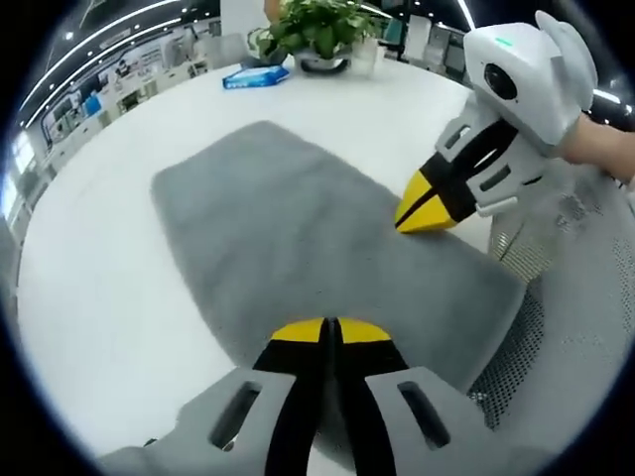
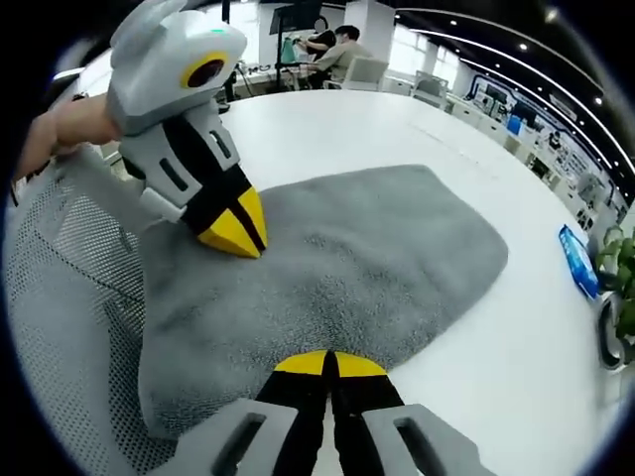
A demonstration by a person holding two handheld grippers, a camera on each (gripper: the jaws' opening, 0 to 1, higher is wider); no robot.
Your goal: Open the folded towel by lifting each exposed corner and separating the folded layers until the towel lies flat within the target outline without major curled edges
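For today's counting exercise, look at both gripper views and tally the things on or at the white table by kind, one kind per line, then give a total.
Grey towel: 1
Grippers, left gripper and right gripper: 2
Blue packet: 1
Potted plant: 1
Mesh chair: 1
Total: 6

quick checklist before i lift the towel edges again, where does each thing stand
1. Left gripper closed at the towel edge: ok, jaws together; whether cloth is pinched, cannot tell.
2. Right gripper closed at the opposite edge: ok, jaws together; grip on cloth, cannot tell.
3. Towel still folded: cannot tell, no layer line shows on top.
4. Target outline on the table: cannot tell, no marking visible.
5. Towel clear of the blue packet and potted plant: ok, both sit far across the table.
6. Towel edge near the mesh chair: not ok, it lies against the chair.
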